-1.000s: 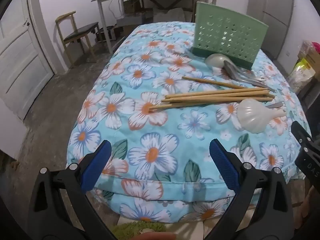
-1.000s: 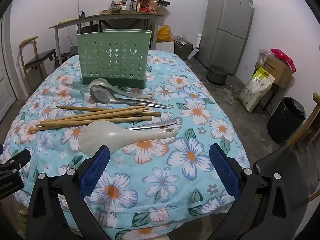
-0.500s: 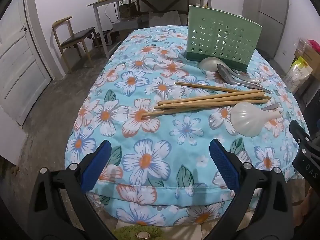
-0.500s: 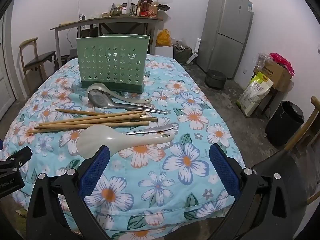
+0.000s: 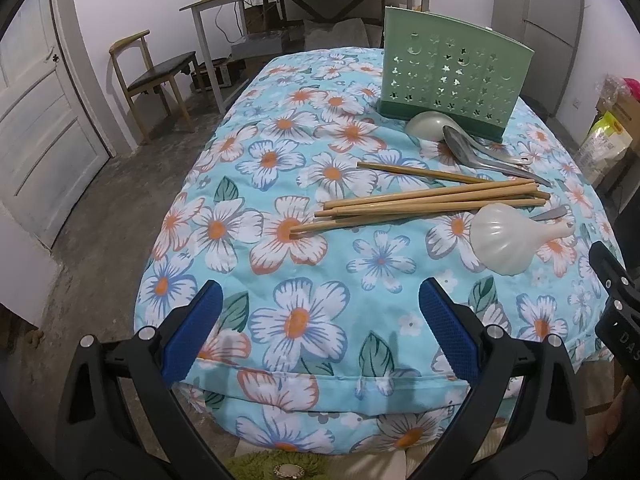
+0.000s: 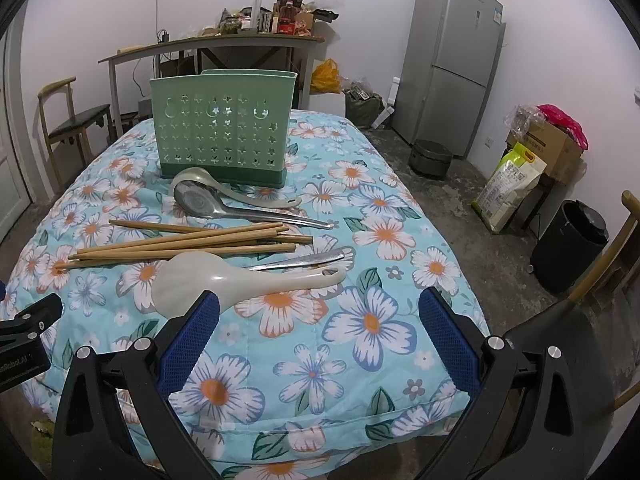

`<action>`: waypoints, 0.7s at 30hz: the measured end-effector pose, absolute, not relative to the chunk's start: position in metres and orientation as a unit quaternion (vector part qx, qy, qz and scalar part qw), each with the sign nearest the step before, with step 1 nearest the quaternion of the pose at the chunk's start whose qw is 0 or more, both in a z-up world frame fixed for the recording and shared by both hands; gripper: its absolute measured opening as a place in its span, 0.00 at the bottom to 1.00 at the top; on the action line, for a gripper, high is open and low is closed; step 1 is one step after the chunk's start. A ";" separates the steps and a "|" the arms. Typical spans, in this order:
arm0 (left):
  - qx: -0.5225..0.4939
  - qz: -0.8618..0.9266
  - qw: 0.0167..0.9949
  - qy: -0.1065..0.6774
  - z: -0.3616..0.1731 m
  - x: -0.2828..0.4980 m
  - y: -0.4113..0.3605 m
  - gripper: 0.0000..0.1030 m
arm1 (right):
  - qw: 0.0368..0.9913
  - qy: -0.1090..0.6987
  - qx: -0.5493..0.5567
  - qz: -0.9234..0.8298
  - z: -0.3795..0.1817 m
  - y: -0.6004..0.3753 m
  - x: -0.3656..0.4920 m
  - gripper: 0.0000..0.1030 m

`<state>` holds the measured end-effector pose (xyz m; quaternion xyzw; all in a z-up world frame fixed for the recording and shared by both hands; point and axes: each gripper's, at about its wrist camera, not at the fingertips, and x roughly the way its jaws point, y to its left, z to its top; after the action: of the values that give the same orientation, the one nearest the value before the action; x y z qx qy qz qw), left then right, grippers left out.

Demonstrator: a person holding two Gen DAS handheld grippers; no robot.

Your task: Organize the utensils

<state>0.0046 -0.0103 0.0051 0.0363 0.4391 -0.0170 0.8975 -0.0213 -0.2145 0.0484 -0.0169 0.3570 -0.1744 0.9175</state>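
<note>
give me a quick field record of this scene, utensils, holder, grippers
surface: floral cloth
holder: green perforated holder, upright, empty as far as visible
chopsticks: wooden chopsticks, loose pile
spoons: white rice paddle, steel ladle, pale green ladle
left hand-held gripper: open, empty
right hand-held gripper: open, empty

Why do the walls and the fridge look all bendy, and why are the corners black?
Both views come through fisheye lenses: in the right wrist view the fridge leans and bows, and in the left wrist view the door curves. The black corners are the round lens edge. Both are sharp with soft, dim light; the metal spoon shows only mild shine.
</note>
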 end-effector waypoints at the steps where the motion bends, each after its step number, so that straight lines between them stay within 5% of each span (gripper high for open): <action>1: 0.037 -0.017 0.897 0.439 0.005 0.005 -0.010 0.92 | 0.917 0.357 -0.018 -0.175 0.048 -0.214 -0.021 0.94; 21: 0.038 -0.012 0.896 0.442 0.004 0.005 -0.010 0.92 | 0.918 0.357 -0.016 -0.172 0.048 -0.214 -0.022 0.94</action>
<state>0.0050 -0.0098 0.0043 0.0381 0.4423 -0.0123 0.8960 -0.0216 -0.2143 0.0478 -0.0158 0.3569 -0.1725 0.9180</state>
